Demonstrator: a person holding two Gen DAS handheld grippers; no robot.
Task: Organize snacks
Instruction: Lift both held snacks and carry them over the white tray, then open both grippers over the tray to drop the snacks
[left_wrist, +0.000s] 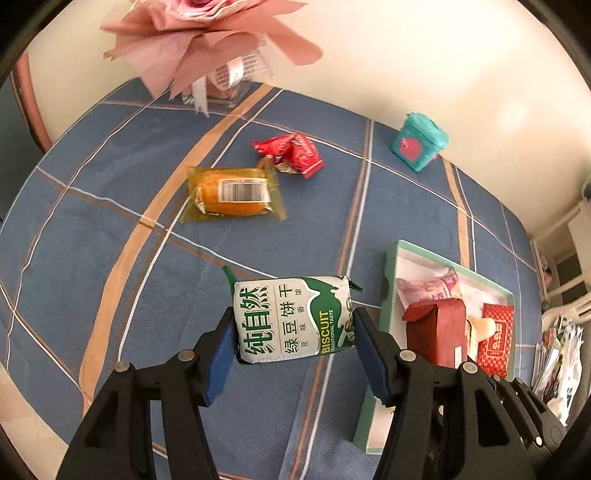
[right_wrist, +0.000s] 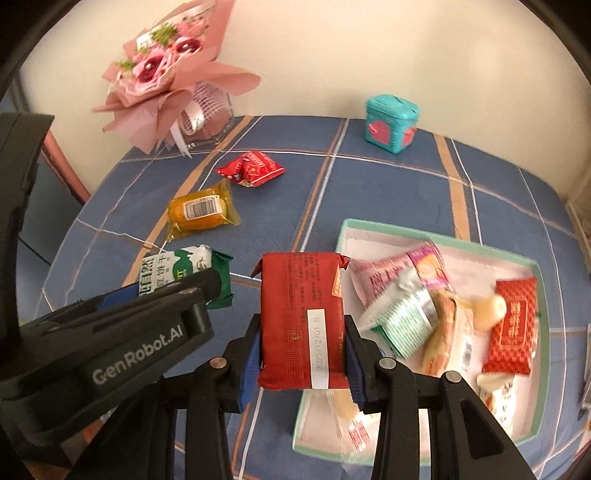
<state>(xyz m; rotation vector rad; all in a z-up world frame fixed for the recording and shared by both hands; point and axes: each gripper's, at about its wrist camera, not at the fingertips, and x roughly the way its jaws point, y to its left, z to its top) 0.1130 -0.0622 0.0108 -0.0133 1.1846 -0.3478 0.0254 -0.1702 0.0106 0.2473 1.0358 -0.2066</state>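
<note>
My left gripper (left_wrist: 293, 325) is shut on a green and white biscuit pack (left_wrist: 291, 319), held above the blue plaid tablecloth left of the green-rimmed tray (left_wrist: 391, 258). The pack also shows in the right wrist view (right_wrist: 177, 269). My right gripper (right_wrist: 303, 347) is shut on a dark red snack pack (right_wrist: 301, 317), held over the tray's (right_wrist: 343, 229) left edge. The tray holds several snack packs. An orange cake pack (left_wrist: 232, 194) and a red wrapper (left_wrist: 291, 151) lie on the cloth further back.
A teal box (left_wrist: 419, 140) stands at the back by the wall. A pink bouquet (right_wrist: 166, 74) in a clear vase stands at the back left. The table's edge runs along the left and right sides.
</note>
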